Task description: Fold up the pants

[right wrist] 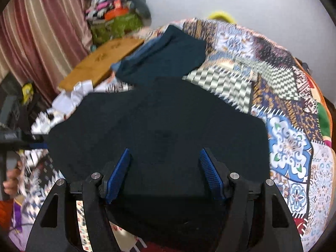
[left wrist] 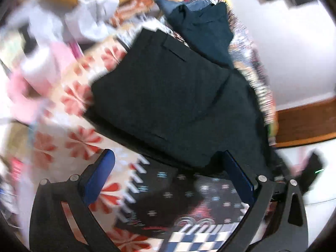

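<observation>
The folded black fabric pants lie flat on a bed's colourful patchwork quilt, just beside a dark teal folded garment. The right claw hovers above them, jaws apart and empty. The left claw is also spread, gripping nothing.

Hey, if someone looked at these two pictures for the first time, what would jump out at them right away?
The flat black fabric pants fill the middle of both views, spread on a busy multicoloured patchwork bedspread. Just beyond them lies a dark teal folded garment. In the foreground, blue-padded black tongs frame each picture: the right tongs open over the pants, the left tongs open at the pants' near edge.
</observation>
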`<state>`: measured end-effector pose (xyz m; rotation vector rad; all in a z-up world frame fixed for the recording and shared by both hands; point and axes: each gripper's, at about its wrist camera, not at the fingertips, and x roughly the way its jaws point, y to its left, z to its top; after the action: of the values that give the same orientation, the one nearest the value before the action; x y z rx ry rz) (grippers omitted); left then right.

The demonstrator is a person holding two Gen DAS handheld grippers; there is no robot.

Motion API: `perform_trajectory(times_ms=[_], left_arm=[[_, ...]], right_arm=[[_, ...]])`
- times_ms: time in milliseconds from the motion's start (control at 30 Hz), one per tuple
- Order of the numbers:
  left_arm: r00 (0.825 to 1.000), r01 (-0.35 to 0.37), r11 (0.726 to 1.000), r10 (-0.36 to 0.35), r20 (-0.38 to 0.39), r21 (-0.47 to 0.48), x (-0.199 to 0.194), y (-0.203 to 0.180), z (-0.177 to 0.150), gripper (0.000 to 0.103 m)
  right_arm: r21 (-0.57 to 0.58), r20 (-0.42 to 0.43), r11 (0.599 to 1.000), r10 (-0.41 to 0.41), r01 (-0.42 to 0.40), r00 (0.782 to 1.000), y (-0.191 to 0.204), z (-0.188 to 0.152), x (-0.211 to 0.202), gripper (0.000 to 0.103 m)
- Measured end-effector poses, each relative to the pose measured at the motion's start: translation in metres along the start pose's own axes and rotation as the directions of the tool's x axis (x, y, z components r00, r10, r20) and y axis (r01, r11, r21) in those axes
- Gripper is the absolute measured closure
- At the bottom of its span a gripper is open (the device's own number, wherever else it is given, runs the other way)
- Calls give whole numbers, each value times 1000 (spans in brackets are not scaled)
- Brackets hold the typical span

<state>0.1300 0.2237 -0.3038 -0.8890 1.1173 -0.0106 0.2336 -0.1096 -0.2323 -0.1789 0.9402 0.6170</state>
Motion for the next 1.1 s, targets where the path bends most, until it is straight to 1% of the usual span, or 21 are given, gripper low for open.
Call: perform_trajectory(times_ms=[33,100,167,200,233,267,333,367,433,500,567,600,667,733,767,800,867,933,1000,1033,1100], left_arm=[[999,34,999,-34,10,-35,1,6,1,0],[996,83,994,-83,16,-73,7,14,5,0],[994,111,988,-110,15,-106,14,18,10,0],[994,113,987,-112,14,-115,19,18,13,0],[993,115,986,-115,13,-120,21,19,18,4],[996,91,989,-90,12,-119,25,17,23,8],[999,34,991,-33,15,-129,30,16,30,26],[1000,9,990,-7,19,-140,32,17,33,32],[998,-45,987,51,38,-155,31,17,38,54],[993,-78,987,89,71,-139,27,13,42,64],[981,-128,988,139,133,-87,18,-1,44,71],[970,-167,985,174,170,-52,11,-10,45,75],[941,-241,970,230,247,17,-1,-32,46,79],[911,-288,954,244,332,89,-19,-62,47,81],[899,-304,945,243,364,121,-26,-77,47,81],[885,-319,933,231,405,165,-35,-97,46,81],[862,-338,911,200,466,235,-47,-131,43,82],[844,-347,887,155,513,304,-57,-165,39,82],[838,-335,865,92,538,374,-61,-200,34,82],[840,-318,852,51,540,415,-62,-220,30,82],[848,-289,837,-2,530,465,-60,-248,24,82]], right_arm=[[1,0,1000,6,-6,1000,-1,-1,-1,38],[9,-12,1000,26,-26,1000,-3,-1,0,38],[17,-19,999,42,-41,999,-4,-1,2,38],[15,-19,999,43,-43,999,-4,-2,1,38],[12,-18,999,43,-43,999,-3,-2,2,38],[9,-18,999,43,-42,999,-3,-3,1,38],[12,-18,999,47,-47,999,-4,-2,2,38],[15,-17,999,51,-50,999,-4,-2,2,38],[21,-15,998,55,-55,998,-4,-3,2,37],[26,-13,998,59,-59,998,-5,-4,2,37],[31,-11,998,61,-60,998,-6,-3,0,38],[37,-5,997,64,-64,998,-7,-3,-2,38],[55,20,997,60,-61,998,-10,-4,-9,38],[65,65,997,36,-40,997,-18,-6,-21,38],[75,87,997,24,-30,996,-23,-8,-29,38],[92,105,996,11,-20,994,-30,-9,-37,38],[130,127,991,-9,-8,992,-47,-13,-51,37],[178,138,984,-42,17,989,-67,-19,-64,37],[214,133,975,-90,60,987,-84,-26,-72,37],[225,127,971,-110,80,986,-90,-31,-75,37],[253,94,961,-139,112,986,-105,-43,-75,37]])
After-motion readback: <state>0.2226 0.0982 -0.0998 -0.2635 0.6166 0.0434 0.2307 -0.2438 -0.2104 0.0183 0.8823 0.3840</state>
